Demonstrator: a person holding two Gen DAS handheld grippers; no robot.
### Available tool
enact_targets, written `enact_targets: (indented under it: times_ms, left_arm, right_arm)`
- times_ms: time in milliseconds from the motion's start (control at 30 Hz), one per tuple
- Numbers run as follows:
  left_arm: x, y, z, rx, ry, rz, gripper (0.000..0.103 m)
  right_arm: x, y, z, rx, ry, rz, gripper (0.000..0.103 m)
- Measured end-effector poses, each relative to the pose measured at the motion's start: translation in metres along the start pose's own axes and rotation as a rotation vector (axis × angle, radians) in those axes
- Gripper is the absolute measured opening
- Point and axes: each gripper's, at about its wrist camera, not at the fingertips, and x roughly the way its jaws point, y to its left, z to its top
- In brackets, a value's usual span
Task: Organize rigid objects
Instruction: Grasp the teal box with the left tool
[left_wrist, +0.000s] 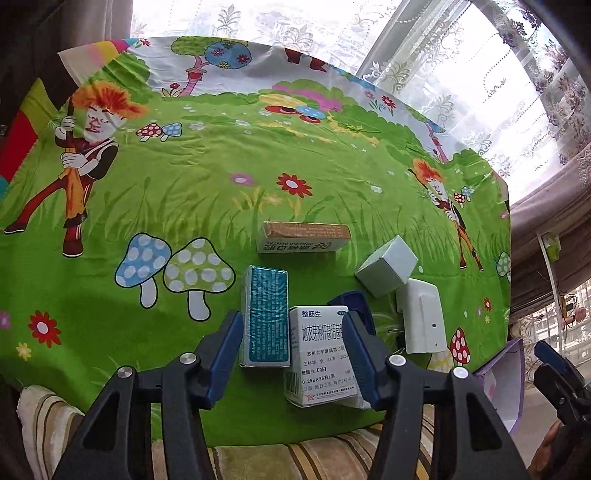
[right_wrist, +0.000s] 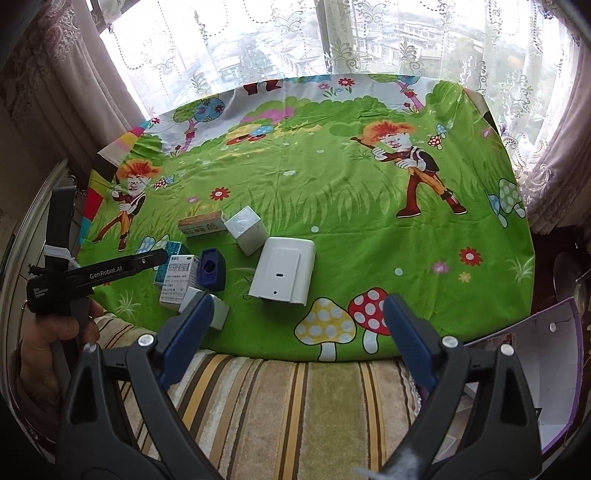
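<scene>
White cardboard medicine box (left_wrist: 320, 354) printed with black Chinese text lies beside a teal box (left_wrist: 266, 317) on the green cartoon tablecloth (left_wrist: 147, 192), between the left gripper's (left_wrist: 291, 354) partly open jaws, unpinched; the right gripper (right_wrist: 299, 332) gapes empty.

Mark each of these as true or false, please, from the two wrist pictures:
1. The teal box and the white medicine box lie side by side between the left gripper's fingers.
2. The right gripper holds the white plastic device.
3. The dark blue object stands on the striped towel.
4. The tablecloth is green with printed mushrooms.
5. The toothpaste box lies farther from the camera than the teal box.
1. True: the teal box and white medicine box lie between the left gripper's fingers.
2. False: the right gripper is open and empty; the white plastic device lies on the cloth.
3. False: the dark blue object stands on the tablecloth, not the striped towel.
4. True.
5. True: the toothpaste box lies beyond it.
</scene>
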Motion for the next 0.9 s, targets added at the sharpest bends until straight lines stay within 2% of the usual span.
enact_targets:
  times_ms: [133, 333, 467, 700, 867, 900]
  left_arm:
    - [0.005, 0.008, 0.008, -0.022, 0.005, 0.025, 0.056]
    - [0.021, 0.002, 0.019, -0.009, 0.029, 0.069, 0.056]
    - [0.033, 0.000, 0.024, -0.003, 0.049, 0.105, 0.056]
    - [0.046, 0.007, 0.025, -0.028, 0.076, 0.119, 0.056]
    - [0.049, 0.010, 0.024, -0.035, 0.078, 0.118, 0.037]
    - [0.049, 0.010, 0.023, -0.040, 0.076, 0.114, 0.037]
  right_arm:
    - [0.034, 0.006, 0.012, 0.007, 0.056, -0.034, 0.094]
    - [0.078, 0.012, 0.021, 0.050, 0.125, -0.037, 0.094]
    - [0.101, 0.017, 0.023, 0.065, 0.150, -0.042, 0.094]
    - [0.125, 0.024, 0.017, 0.040, 0.169, -0.051, 0.094]
    - [0.138, 0.021, 0.015, 0.057, 0.198, -0.050, 0.094]
    - [0.140, 0.021, 0.015, 0.057, 0.202, -0.051, 0.094]
